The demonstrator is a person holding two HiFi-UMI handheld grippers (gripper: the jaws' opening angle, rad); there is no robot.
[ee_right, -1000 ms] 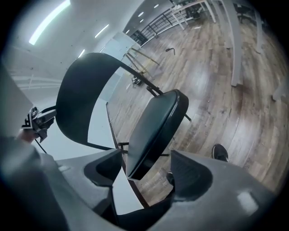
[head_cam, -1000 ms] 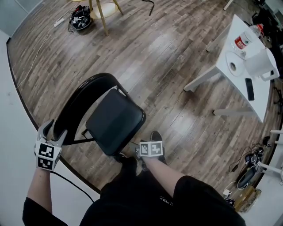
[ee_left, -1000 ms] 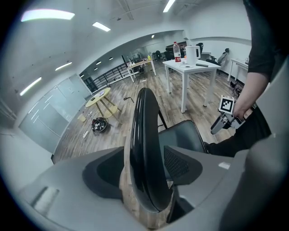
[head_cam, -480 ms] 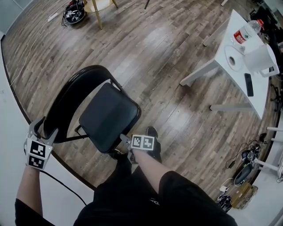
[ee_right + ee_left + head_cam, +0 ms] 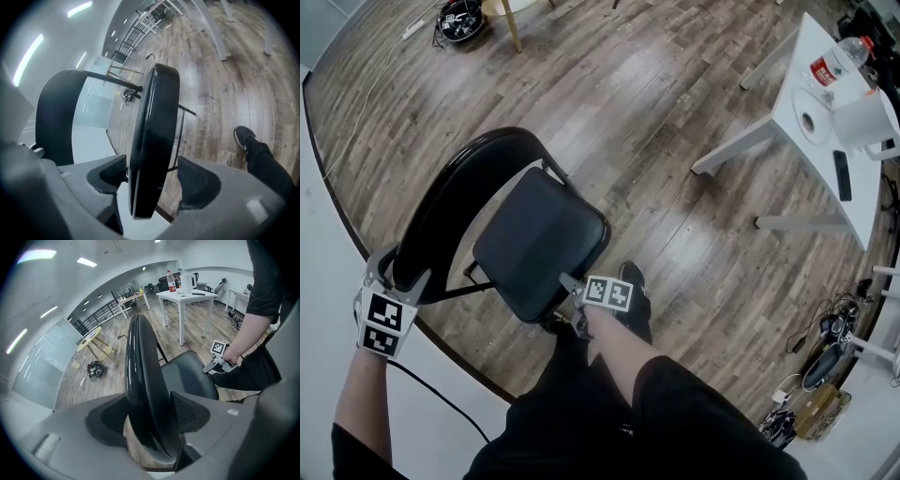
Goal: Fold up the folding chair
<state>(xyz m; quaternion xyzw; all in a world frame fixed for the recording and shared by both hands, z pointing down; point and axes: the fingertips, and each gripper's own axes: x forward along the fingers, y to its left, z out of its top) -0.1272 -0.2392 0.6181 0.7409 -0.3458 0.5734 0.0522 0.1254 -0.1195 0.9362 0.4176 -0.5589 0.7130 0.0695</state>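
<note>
On the floor, chair unfolded: left gripper pinching backrest, right gripper, jaws spread, astride seat front; next move, I'd judge, swing seat up.

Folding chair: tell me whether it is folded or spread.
Spread. In the head view the seat juts out from the backrest rather than lying flat against it.

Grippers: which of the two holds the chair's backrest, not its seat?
The left gripper: its jaws clamp the curved black backrest, at the head view's left. The right gripper instead straddles the seat at its near edge, jaws apart.
</note>
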